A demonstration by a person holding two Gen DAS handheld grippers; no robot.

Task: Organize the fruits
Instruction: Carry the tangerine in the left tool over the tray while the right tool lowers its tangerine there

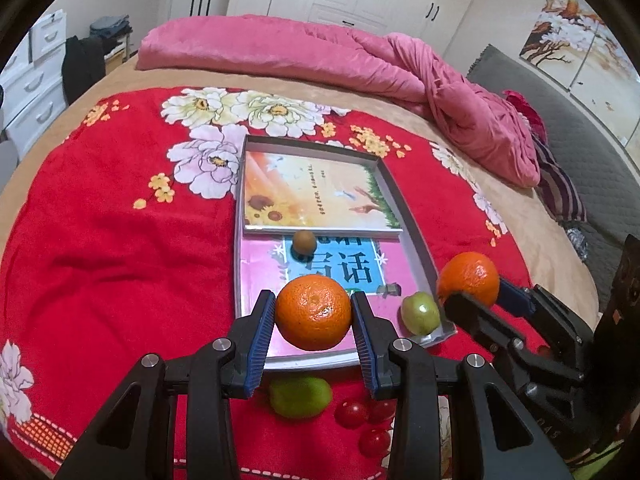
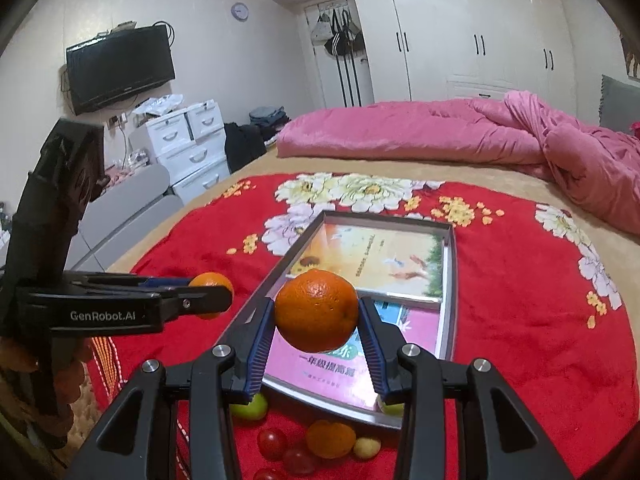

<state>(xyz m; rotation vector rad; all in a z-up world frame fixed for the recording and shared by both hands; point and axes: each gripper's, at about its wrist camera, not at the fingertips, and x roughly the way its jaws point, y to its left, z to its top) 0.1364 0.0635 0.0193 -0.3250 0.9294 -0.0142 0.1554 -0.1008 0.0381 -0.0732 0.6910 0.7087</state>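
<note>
My left gripper (image 1: 312, 298) is shut on an orange (image 1: 313, 320), held above the near end of a shallow silver tray (image 1: 418, 240) lined with printed booklets. My right gripper (image 2: 317, 304) is shut on a second orange (image 2: 316, 316) over the tray's (image 2: 450, 280) near half. Each view shows the other gripper from the side: the right gripper (image 1: 476, 292) with its orange (image 1: 469, 272), the left gripper (image 2: 210, 286) with its orange (image 2: 208, 278). In the tray lie a small brown fruit (image 1: 304, 242) and a green fruit (image 1: 420, 312) at the near right corner.
On the red flowered blanket (image 1: 100, 260) before the tray lie a green fruit (image 1: 299, 397), cherry tomatoes (image 1: 351, 414), a small orange (image 2: 330, 438) and a small yellow fruit (image 2: 366, 447). A pink quilt (image 1: 320, 56) is heaped at the bed's far side.
</note>
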